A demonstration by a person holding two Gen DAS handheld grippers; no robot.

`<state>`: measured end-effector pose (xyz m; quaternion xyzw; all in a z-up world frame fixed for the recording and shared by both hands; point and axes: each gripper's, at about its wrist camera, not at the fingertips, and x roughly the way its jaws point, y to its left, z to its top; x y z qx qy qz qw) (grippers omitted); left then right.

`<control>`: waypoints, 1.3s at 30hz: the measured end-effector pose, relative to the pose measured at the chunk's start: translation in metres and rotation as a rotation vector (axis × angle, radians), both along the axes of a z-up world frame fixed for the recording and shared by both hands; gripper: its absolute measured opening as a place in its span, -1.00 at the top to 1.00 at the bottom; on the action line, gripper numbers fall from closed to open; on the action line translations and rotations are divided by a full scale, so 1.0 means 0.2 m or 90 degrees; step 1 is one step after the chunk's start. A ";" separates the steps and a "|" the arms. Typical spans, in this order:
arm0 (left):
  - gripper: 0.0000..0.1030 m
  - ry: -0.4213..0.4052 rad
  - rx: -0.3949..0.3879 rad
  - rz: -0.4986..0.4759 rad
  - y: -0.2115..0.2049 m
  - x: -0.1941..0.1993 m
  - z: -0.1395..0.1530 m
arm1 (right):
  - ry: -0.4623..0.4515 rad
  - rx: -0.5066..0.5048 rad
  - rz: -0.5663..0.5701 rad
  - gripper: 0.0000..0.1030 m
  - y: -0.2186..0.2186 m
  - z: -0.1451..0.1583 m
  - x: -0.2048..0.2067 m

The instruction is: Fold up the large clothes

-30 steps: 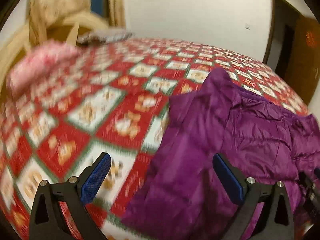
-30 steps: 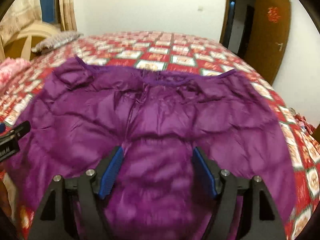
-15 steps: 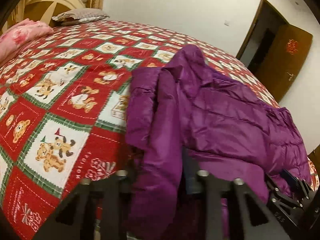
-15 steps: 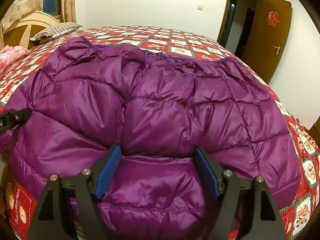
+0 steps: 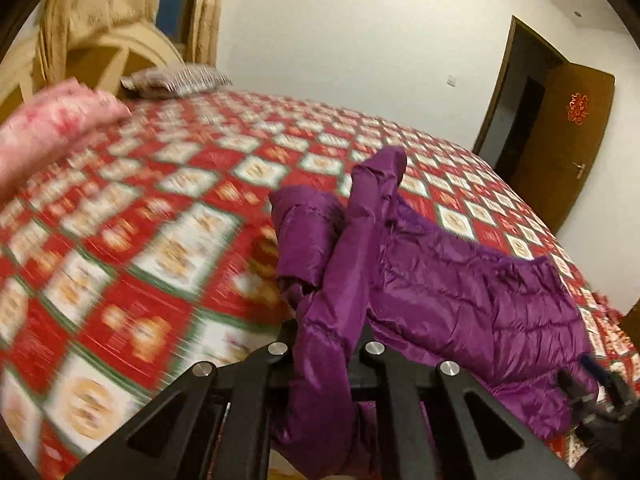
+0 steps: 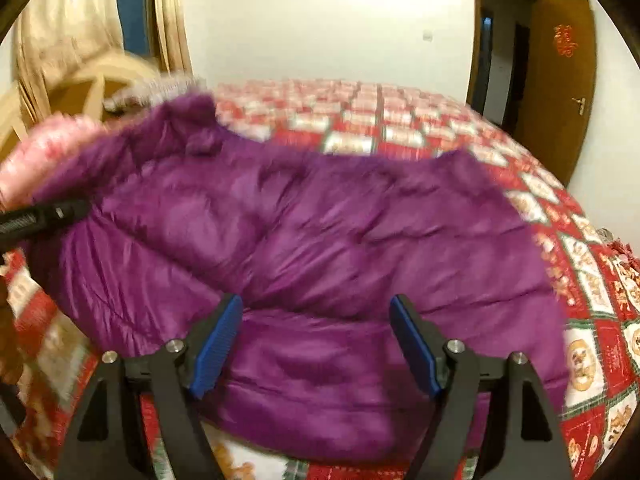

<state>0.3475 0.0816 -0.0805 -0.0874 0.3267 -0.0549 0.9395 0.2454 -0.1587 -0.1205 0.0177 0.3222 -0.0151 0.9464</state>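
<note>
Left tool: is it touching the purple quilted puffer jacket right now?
Touching. The left wrist view shows the left tool shut on a bunched fold of the purple quilted puffer jacket, the fabric pinched between its two black fingers.

The left gripper (image 5: 326, 344) points downward with its jaws clamped tight on a fold of the purple down jacket (image 5: 460, 300). The right gripper (image 6: 316, 344) also tilts downward, blue pads (image 6: 218, 340) spread wide, gripping nothing.
</note>
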 end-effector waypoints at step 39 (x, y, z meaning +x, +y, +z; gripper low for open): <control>-0.78 -0.274 0.381 -0.376 -1.52 -0.26 0.09 | 0.046 0.089 -0.288 -0.35 -1.14 0.02 -0.16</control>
